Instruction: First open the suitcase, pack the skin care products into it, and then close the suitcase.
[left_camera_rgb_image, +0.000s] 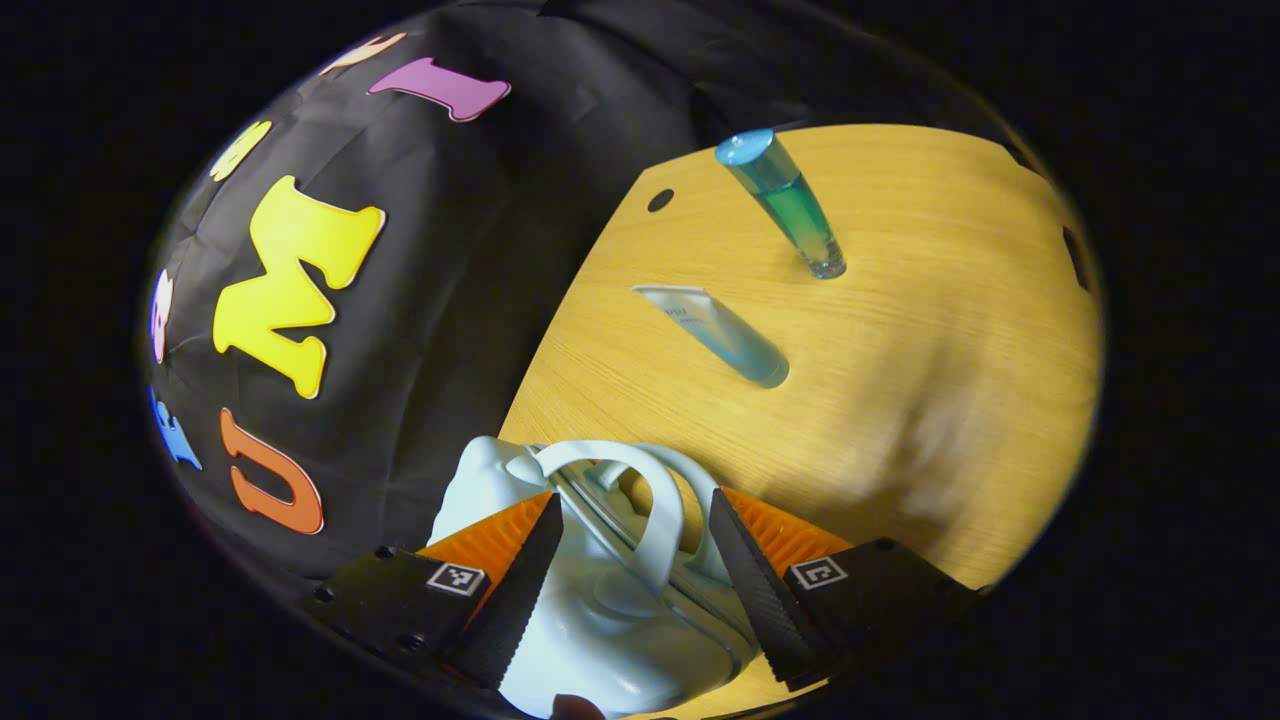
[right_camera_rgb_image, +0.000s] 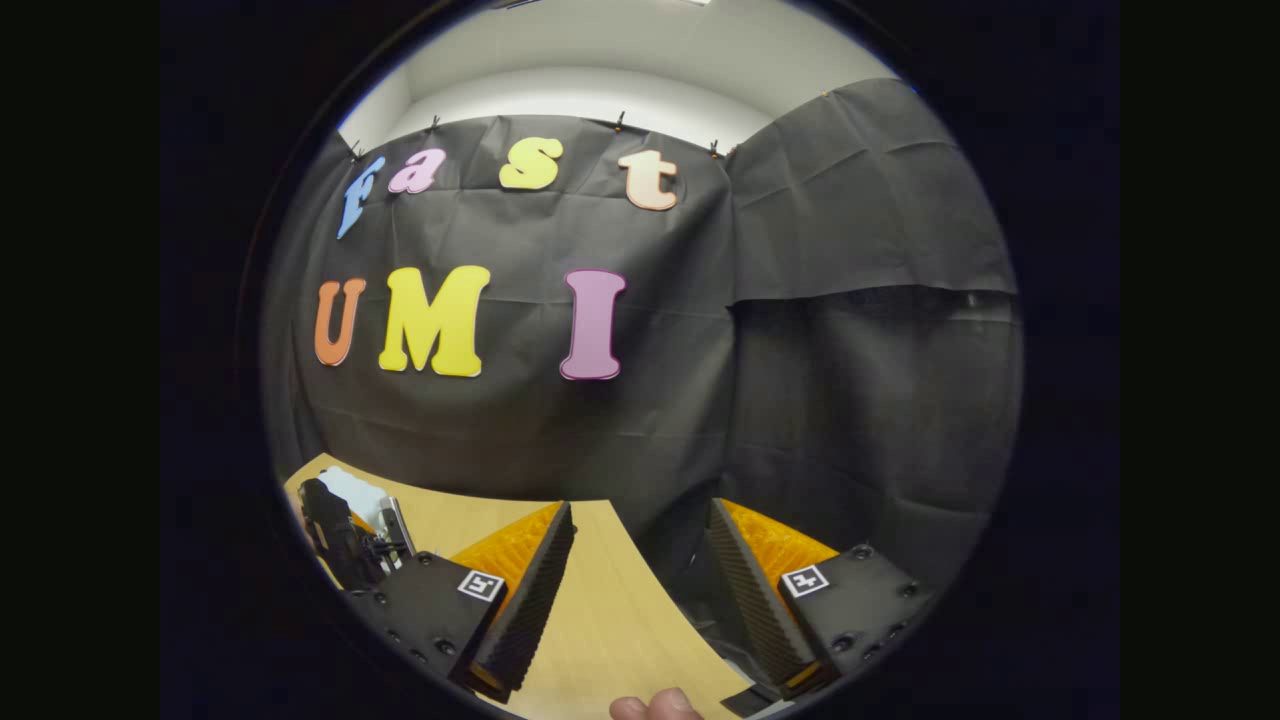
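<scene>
Suitcase (left_camera_rgb_image: 610, 640), pale blue, glossy moulded shell, sits at the near left edge of the desk (left_camera_rgb_image: 900, 330) right under the left hand-held gripper (left_camera_rgb_image: 635, 585); its arched handle (left_camera_rgb_image: 655, 500) stands between the 2 fingers, jaws spread, nothing pinched as far as I can tell. A metal-looking seam or zip line runs across the shell below the handle. Case looks closed, so judged step: opening it, not yet done. To do it well: close squarely on the handle or the lid edge, not the slick curved shell, which would likely slip; lift along the hinge arc, slow, and steady the base with the other hand so the light case doesn't skid on the smooth wood. 2 skin care items lie farther out on the desk, well apart from the case: a clear tube (left_camera_rgb_image: 715, 330) lying flat, soft-looking, and a blue-green bottle (left_camera_rgb_image: 785, 200), rigid and cylindrical, leaning in the fisheye. Right hand-held gripper (right_camera_rgb_image: 640, 590) is spread, empty, held above the desk edge facing the booth wall; left hand-held gripper and case are at its far left.
</scene>
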